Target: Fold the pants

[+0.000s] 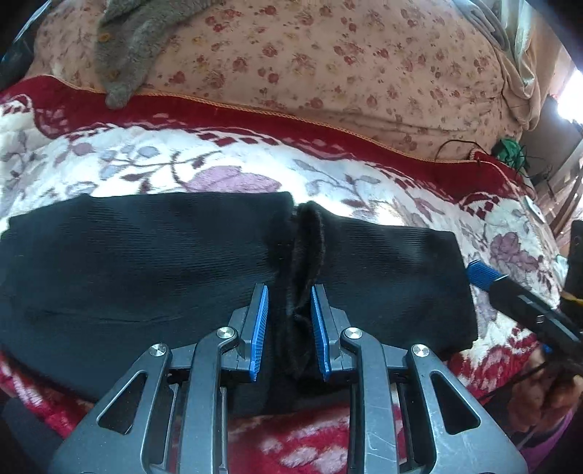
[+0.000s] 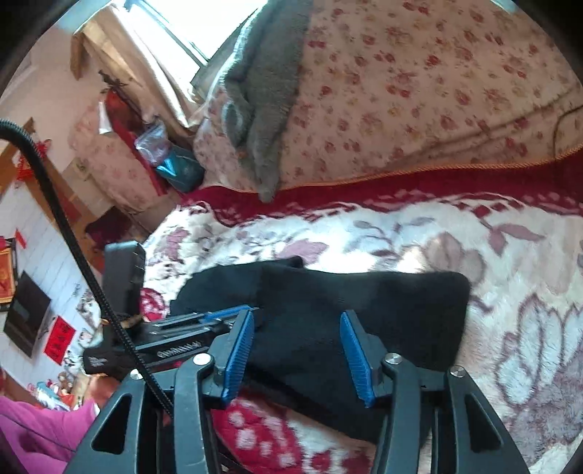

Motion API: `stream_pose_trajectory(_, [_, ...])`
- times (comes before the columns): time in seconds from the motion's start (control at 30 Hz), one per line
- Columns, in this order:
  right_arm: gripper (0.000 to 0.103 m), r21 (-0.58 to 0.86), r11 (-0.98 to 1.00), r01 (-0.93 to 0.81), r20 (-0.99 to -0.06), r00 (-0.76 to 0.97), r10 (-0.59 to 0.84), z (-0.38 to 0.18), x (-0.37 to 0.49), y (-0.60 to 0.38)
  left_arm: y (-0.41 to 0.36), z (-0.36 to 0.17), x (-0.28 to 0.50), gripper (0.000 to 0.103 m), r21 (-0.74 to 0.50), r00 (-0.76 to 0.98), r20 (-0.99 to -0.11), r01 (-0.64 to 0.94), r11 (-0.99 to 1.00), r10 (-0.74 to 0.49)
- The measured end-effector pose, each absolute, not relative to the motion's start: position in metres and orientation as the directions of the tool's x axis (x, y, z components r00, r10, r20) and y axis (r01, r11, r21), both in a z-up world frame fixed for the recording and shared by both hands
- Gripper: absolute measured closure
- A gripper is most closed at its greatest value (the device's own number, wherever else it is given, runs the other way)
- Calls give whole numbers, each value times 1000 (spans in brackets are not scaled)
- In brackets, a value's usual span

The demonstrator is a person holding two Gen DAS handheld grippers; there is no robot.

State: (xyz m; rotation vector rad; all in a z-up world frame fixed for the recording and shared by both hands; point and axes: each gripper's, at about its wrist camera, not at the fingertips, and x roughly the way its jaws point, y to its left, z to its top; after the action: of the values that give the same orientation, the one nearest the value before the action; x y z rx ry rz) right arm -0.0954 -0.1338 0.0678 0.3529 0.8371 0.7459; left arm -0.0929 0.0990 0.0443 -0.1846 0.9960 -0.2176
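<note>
pants [image 1: 145, 269]: black, folded, lying flat on the floral blanket [image 1: 182, 160], bare blanket beyond every edge
left gripper [image 1: 289, 302]: tilted down, pads pinching a raised fuzzy fold
right gripper [image 2: 297, 328]: jaws apart above the pants, holding nothing
right view only: window [image 2: 175, 22], pink sleeve [image 2: 32, 430]

Black pants [image 1: 145, 262] on floral blanket [image 1: 218, 164]

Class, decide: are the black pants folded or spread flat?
Folded: the black pants lie as a compact doubled rectangle on the floral blanket.
</note>
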Motion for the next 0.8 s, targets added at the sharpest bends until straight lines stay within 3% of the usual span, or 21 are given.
stream_pose_trajectory(0.17, [54, 514, 691, -509, -553, 419, 720, 79, -94, -104, 114, 57, -104, 81, -216, 564, -799, 58, 975, -210])
stream_pose_trajectory(0.3, [54, 508, 667, -545, -560, 379, 736, 83, -87, -73, 132, 66, -112, 63, -185, 595, -786, 27, 982, -165])
stream_pose_trajectory(0.5, [53, 524, 633, -570, -567, 320, 759, 82, -76, -33, 169, 72, -123, 63, -154, 623, -778, -58, 986, -85])
stream_pose_trajectory(0.8, [51, 477, 588, -653, -588, 260, 766, 87, -67, 32, 251, 60, -149, 63, -252, 596, -802, -262, 932, -49])
